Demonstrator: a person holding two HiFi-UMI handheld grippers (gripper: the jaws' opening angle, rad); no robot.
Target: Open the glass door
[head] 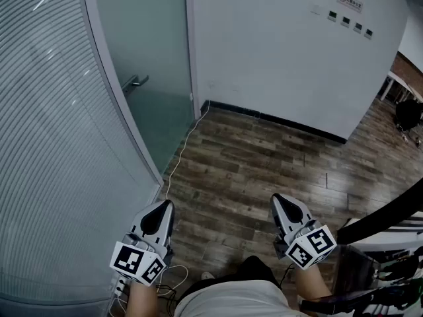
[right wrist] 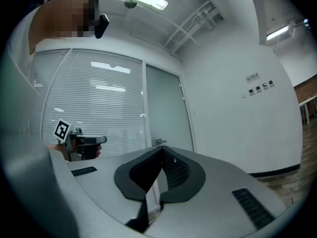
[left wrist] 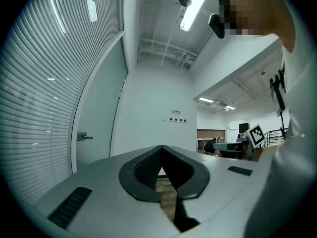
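Wood floor (head: pixel 264 164) fronts upright glass door (head: pixel 153 58), handle (head: pixel 135 82) level; left tongs (head: pixel 163 207), right tongs (head: pixel 277 199) together.

White wall (head: pixel 291 51) meets wood-plank floor (head: pixel 264 170). Curved striped glass partition (head: pixel 46 144) at left. Ceiling tube light (left wrist: pixel 194 7) lit.

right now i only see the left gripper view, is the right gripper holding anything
Observer: No. In its own view the right gripper is shut and empty, with its jaws together.
Operator: ok, anything on the floor on the way to the door
Observer: Yes. The head view shows a white cable lying on the wood floor. It runs from beside the door back toward the person.
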